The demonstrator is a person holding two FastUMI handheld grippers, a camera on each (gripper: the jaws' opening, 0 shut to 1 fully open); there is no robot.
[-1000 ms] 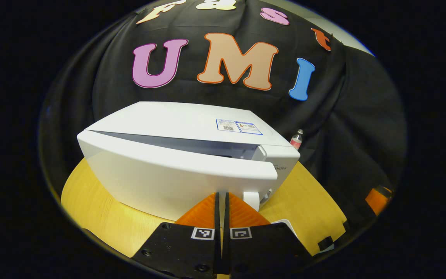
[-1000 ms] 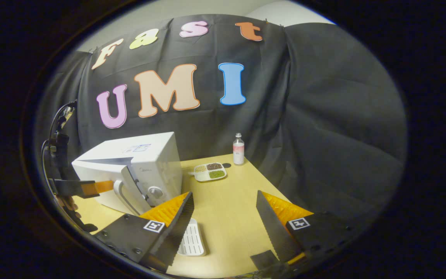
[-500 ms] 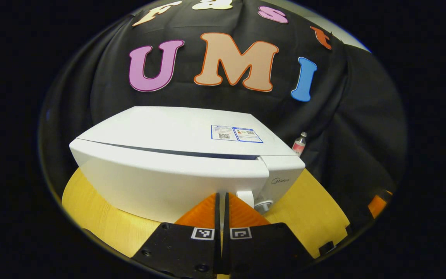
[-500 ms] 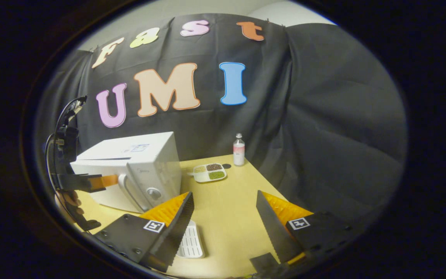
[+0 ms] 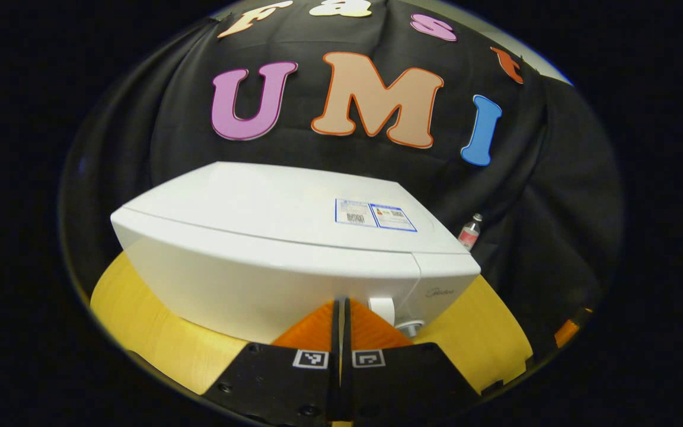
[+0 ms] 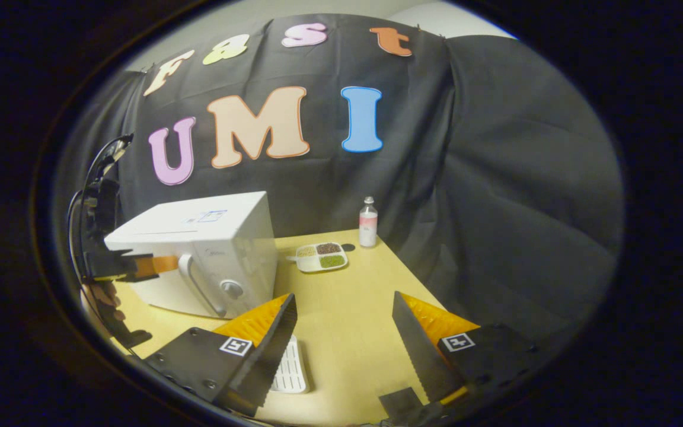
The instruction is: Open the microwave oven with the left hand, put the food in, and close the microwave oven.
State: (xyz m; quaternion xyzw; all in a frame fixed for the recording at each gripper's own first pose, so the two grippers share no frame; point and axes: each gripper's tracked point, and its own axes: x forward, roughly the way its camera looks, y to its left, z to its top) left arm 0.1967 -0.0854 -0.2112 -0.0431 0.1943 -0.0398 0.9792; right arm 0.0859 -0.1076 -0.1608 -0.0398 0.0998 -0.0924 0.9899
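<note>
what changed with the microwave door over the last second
The microwave door swung from ajar to fully shut, with the closed left gripper pressed against its front by the handle. Nothing was taken hold of or let go. The right gripper stayed open over the table; the divided food tray and bottle stayed put.

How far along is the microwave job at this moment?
Done: the microwave door sits flush, closed. In hand: the shut left gripper is at the door front; the right gripper is open and empty. Unclear: whether food is inside. A sectioned dish of food sits on the table.
</note>
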